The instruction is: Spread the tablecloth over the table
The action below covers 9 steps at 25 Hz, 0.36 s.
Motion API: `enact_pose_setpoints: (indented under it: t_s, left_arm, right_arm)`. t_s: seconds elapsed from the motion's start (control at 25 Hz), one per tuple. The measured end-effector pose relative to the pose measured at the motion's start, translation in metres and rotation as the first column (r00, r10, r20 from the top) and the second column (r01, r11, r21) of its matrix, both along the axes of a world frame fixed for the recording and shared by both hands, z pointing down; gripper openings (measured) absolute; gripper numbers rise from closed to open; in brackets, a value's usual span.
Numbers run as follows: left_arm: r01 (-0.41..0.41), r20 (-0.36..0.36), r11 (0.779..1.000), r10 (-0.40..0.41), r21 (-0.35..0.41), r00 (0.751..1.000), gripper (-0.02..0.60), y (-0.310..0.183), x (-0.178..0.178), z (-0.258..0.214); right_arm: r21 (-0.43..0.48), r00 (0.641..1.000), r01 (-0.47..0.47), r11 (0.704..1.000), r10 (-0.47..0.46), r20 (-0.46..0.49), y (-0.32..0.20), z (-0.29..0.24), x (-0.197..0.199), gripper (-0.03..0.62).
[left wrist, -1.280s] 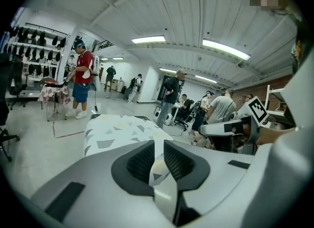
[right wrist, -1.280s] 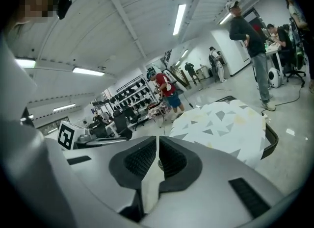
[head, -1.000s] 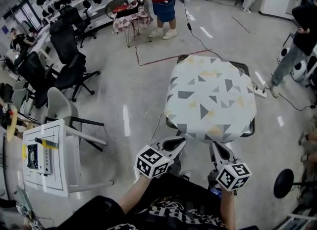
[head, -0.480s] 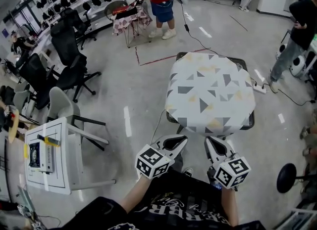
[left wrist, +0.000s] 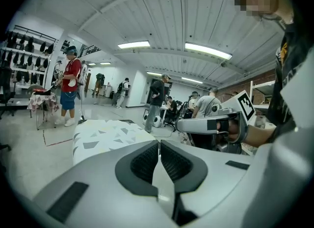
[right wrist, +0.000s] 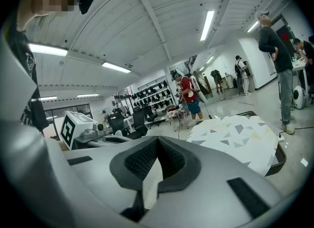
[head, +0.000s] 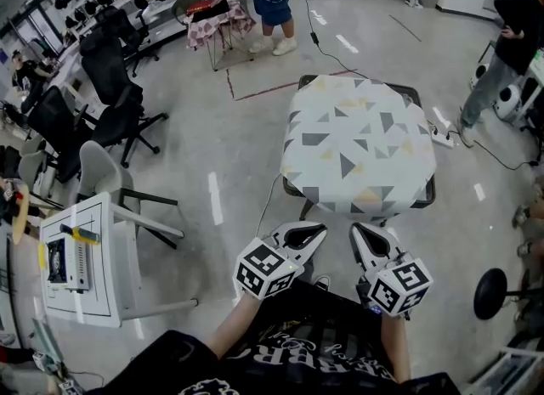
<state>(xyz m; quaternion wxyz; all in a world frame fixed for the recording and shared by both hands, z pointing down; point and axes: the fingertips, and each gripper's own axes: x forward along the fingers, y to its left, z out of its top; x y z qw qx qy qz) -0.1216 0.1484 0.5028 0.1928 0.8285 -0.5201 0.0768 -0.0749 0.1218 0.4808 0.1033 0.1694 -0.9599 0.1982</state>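
The tablecloth (head: 357, 147) lies spread over the tabletop (head: 427, 206) (only a dark rim peeks out at the corners), so the spreading looks done. The left gripper (head: 320, 231) and right gripper (head: 357, 231) hover short of it, jaws together, empty. Next, at most, a straightening tug.

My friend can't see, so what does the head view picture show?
A white tablecloth with grey and yellow triangles covers a table on a grey floor. Near the bottom, the left gripper and right gripper are both shut, empty and not touching the cloth. Black office chairs stand at the left.
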Motion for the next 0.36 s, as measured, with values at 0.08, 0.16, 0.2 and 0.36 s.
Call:
enact_pose_setpoints:
  t_s: [0.08,0.16,0.2,0.36]
  left_arm:
    - [-0.003,0.001,1.0,0.003,-0.001,1.0,0.031,0.0012,-0.0011,-0.0005]
    - [-0.005,0.001,1.0,0.005,0.001,1.0,0.031,0.0026,-0.0022,-0.0013]
    - [-0.005,0.002,1.0,0.005,0.002,1.0,0.031,0.0031,-0.0027,-0.0016]
    - [-0.01,0.001,1.0,0.01,0.006,1.0,0.031,0.0053,-0.0041,-0.0019]
  right_arm:
    - [0.002,1.0,0.0,1.0,0.0,0.0,0.0012,-0.0006,-0.002,0.014]
    - [0.002,1.0,-0.004,1.0,0.004,-0.003,0.0026,-0.002,-0.004,0.014]
    - [0.004,1.0,-0.004,1.0,0.004,-0.005,0.0031,-0.0019,-0.0049,0.014]
    - [0.015,1.0,0.002,1.0,-0.002,-0.009,0.0048,0.0002,-0.0078,0.014]
